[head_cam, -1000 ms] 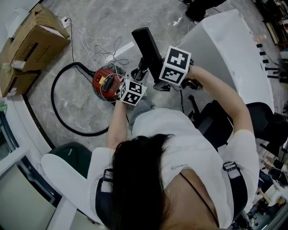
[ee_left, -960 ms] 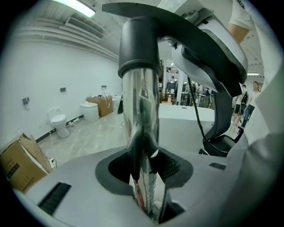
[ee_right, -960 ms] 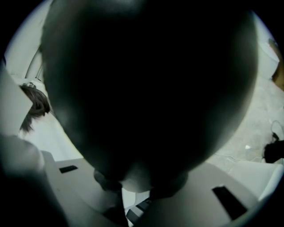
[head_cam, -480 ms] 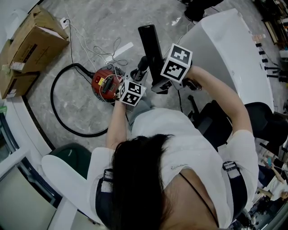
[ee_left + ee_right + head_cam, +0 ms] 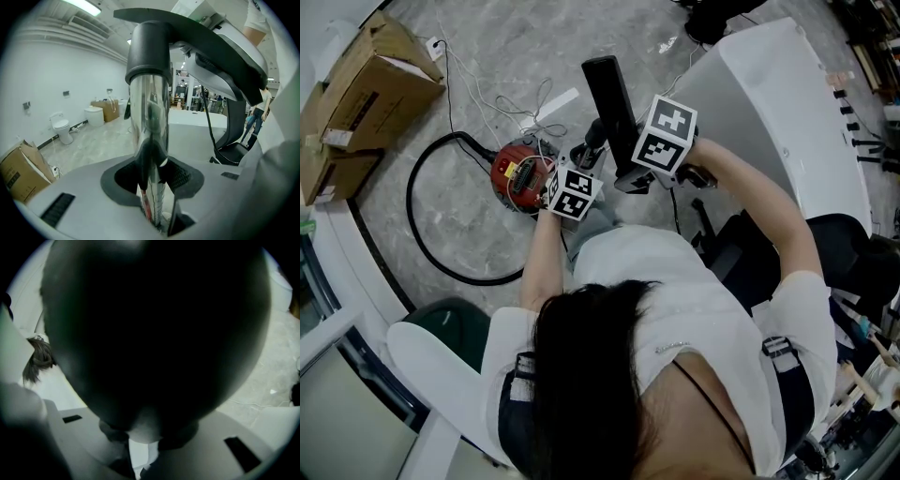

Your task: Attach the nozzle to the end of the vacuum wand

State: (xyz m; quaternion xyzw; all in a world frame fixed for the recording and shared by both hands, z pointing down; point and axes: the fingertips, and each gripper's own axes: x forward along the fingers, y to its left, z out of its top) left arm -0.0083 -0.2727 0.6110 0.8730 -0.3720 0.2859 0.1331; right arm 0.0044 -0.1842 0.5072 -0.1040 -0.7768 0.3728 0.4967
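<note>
Seated person in a white shirt (image 5: 675, 309) fills the lower centre of the head view, both arms reaching toward the upper centre.

White table (image 5: 787, 103) occupies the upper right. Cardboard boxes (image 5: 366, 84) sit on the floor at the upper left.

A black hose (image 5: 422, 234) loops across the left centre and meets the red vacuum body (image 5: 517, 173), which stands on the floor just left of the hands.

The nozzle (image 5: 609, 94), a long flat black piece, is held off the floor at the upper centre, slanting up and to the left from the hands. In the left gripper view its black collar sits over the upper end of the wand (image 5: 149, 122), a chrome tube. Whether the joint is fully seated cannot be judged.

Left gripper (image 5: 157, 180): jaws at a moderate gap, pads clamped on the chrome tube below the collar.

Right gripper (image 5: 140, 439): jaws narrow, closed on the dark body of the nozzle, which blocks most of that gripper's view. Its marker cube is just right of the nozzle in the head view.
</note>
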